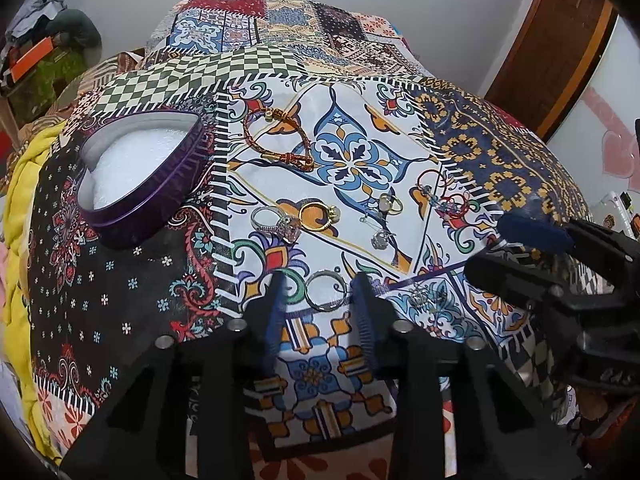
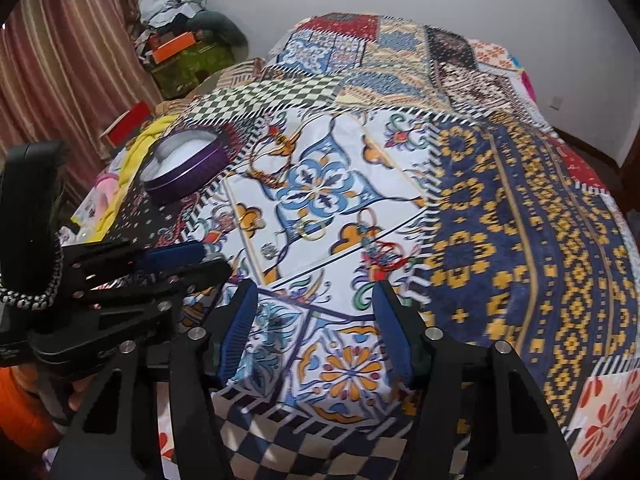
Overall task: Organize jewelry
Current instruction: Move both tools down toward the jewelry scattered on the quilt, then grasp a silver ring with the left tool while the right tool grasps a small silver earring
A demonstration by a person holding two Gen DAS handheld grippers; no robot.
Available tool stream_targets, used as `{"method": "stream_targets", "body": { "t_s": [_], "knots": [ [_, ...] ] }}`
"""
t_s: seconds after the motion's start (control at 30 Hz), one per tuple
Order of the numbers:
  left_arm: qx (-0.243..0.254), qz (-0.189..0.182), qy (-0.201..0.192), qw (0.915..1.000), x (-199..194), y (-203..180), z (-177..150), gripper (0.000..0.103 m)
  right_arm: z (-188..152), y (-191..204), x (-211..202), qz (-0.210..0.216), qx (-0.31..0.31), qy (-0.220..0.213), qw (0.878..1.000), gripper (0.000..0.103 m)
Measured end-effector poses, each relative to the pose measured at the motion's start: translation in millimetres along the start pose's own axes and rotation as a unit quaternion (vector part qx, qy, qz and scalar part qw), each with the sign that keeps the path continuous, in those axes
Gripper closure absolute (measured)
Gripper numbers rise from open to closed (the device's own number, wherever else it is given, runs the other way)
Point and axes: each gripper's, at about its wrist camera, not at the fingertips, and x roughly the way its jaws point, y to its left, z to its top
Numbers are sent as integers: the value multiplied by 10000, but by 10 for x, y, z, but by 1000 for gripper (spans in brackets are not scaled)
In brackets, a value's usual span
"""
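Jewelry lies spread on a patterned quilt (image 1: 480, 140). My left gripper (image 1: 320, 292) is open, and a plain silver ring (image 1: 326, 290) lies on the cloth between its fingertips. Beyond it are a silver ring with a pink stone (image 1: 276, 224), a gold ring (image 1: 316, 216), a small gold ring (image 1: 390, 204), a silver charm (image 1: 380, 238), a red string bracelet (image 1: 444, 196) and a braided red bracelet (image 1: 276, 140). A purple heart-shaped tin (image 1: 140, 176) with white lining stands open at the left. My right gripper (image 2: 314, 300) is open and holds nothing, just short of the red string bracelet (image 2: 376, 248).
A yellow cloth (image 1: 20, 200) hangs off the quilt's left edge. Boxes and clutter (image 2: 180, 52) are piled in the far corner beside a striped curtain (image 2: 60, 60). A wooden door (image 1: 560, 40) stands at the right. A red box (image 2: 128, 124) sits behind the tin (image 2: 184, 168).
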Motion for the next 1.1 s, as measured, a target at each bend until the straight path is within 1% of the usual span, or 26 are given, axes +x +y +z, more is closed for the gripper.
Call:
{"method": "stream_targets", "body": {
  "t_s": [0.07, 0.27, 0.43, 0.47, 0.5, 0.57, 0.6, 0.7, 0.87, 1.1],
  "knots": [
    [10, -1, -12, 10000, 7, 4, -1, 82, -1, 30, 28, 120, 1, 75, 9999, 49],
    [-66, -26, -69, 10000, -65, 48, -49, 82, -15, 159, 125, 263, -163, 256, 9992, 53],
    [-105, 3, -112, 9999, -150, 96, -98, 82, -27, 234, 295, 328, -258, 518, 9978, 70],
    [-101, 12, -120, 9999, -165, 101, -112, 82, -33, 243, 317, 301, -260, 526, 9978, 72],
    [-92, 35, -132, 9999, -184, 106, -123, 82, -40, 255, 326, 248, -284, 513, 9980, 76],
    [-90, 50, -160, 9998, -219, 112, -141, 82, -37, 269, 323, 165, -326, 511, 9980, 90],
    [-95, 48, -185, 9998, -244, 117, -148, 82, -30, 274, 318, 166, -315, 526, 9980, 94],
    [-130, 53, -278, 9995, -328, 132, -157, 82, -16, 267, 276, 172, -281, 515, 9981, 94],
    [-192, 56, -446, 9988, -476, 162, -146, 82, 69, 305, 154, 86, -314, 344, 9989, 94],
    [-95, 179, -779, 9968, -738, 166, -85, 82, 272, 383, -118, 32, -352, -146, 9993, 94]
  ]
}}
